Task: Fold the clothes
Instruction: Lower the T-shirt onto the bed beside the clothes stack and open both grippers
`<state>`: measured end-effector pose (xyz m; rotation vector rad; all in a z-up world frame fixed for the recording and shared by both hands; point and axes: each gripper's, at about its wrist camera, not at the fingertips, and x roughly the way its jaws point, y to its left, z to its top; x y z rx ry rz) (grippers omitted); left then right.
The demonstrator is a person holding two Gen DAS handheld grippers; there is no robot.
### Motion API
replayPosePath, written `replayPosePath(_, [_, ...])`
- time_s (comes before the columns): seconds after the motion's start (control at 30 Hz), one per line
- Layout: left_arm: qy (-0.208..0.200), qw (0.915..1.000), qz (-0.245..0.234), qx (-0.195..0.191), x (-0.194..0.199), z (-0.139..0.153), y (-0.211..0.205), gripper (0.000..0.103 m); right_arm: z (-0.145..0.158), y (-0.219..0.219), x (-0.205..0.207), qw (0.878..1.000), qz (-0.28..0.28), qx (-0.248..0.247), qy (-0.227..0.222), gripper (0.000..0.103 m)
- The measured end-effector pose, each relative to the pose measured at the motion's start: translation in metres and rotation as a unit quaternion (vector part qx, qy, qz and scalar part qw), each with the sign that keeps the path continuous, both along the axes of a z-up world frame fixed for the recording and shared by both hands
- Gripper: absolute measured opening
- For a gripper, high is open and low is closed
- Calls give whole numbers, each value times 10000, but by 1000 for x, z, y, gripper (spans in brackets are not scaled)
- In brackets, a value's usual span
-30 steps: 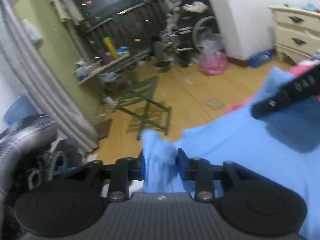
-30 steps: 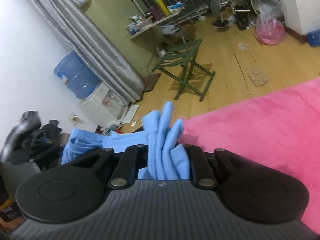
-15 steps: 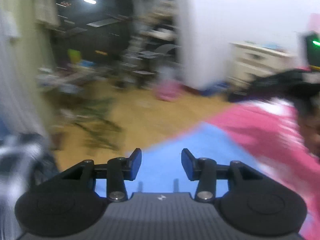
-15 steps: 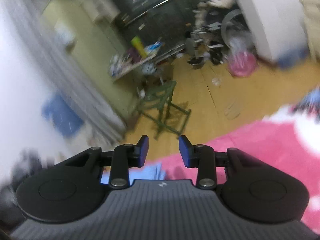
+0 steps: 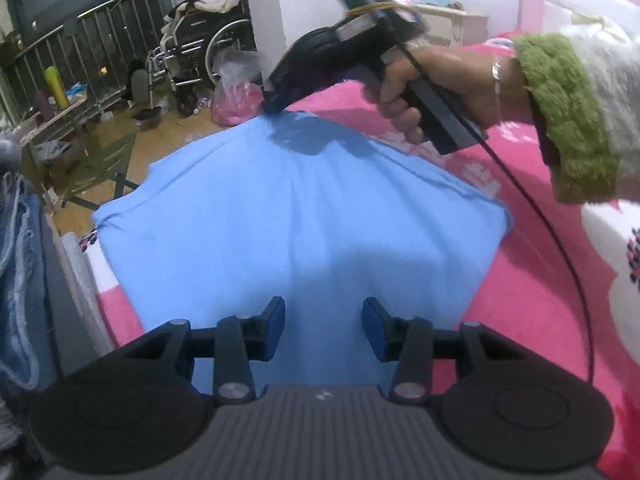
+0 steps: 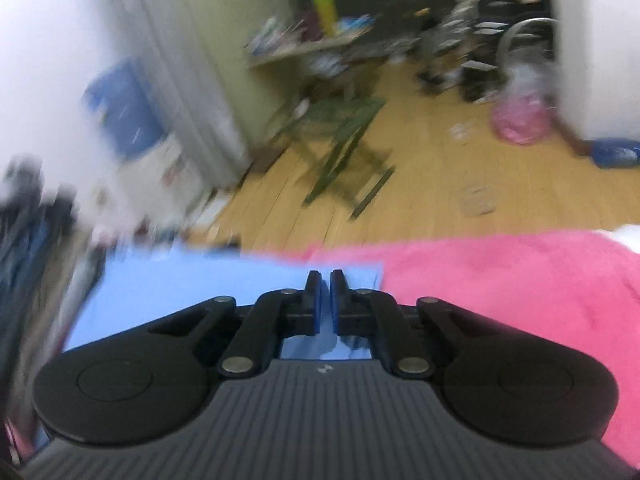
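— Blue cotton-looking garment [image 5: 288, 216] first: where does it lie?

— Spread flat on the pink fleecy bed cover [image 5: 540, 280], near the bed's edge, with the wooden plank floor [image 5: 160, 148] beyond it. Faint creases fan out from its far corner.

— And the left hand-held gripper [image 5: 323, 328]?

— Its jaws stand wide apart above the near part of the cloth, with nothing between the blue pads [image 5: 276, 324].

— The right hand-held gripper [image 5: 272, 106]?

— In the left wrist view a hand [image 5: 436, 84] in a green knitted cuff [image 5: 568, 116] holds it by the handle, tip down at the far corner of the garment. From its own camera, the jaws [image 6: 325, 300] are nearly together, only a thin slit between the pads. Whether they pinch the cloth edge I cannot tell; the view is blurred and the fabric lies right under them.

— Anything else around?

— A green folding stool [image 6: 344, 148] on the floor, a wheelchair [image 5: 208, 48] by the white wall, and a pink plastic bag [image 5: 236, 100] near it.
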<state>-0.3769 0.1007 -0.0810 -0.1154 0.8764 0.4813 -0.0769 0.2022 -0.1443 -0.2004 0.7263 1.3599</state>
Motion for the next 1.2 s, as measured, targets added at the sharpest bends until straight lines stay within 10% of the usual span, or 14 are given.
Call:
replayPosePath(0.1, [1,9998,157,-121,-6,1,7,45,16,-28,5,9995,-213,42,-216,8])
replayPosePath(0.33, [242,9992,64,-305,-24,-7,6,45,36,-127,-39,9870,1559,-367,-163,8])
replayPosePath(0.5, [202,9997,-95,-45,-30,-15,-3,46,-5,-157,-48,9784,1223,-1452,-813,8])
replayPosePath(0.6, [132,9999,-92,-19,-33,-10,-7,46,10,-176,-43,9874,702,-1236,-695,11])
replayPosePath(0.73, [187,9993,-314,-71,-38,-10,-15,46,24,-188,-73,9854,1344,-808,-665,11])
replayPosePath(0.87, [361,9986,-394,6,-39,-23,-20,46,-8,-193,-91,9617,1786,-1578,-1356,9])
replayPosePath(1.2, [-46,9993,27,-357,-53,-5,-13,46,26,-208,-87,9683,1259,-1435,-1611,11])
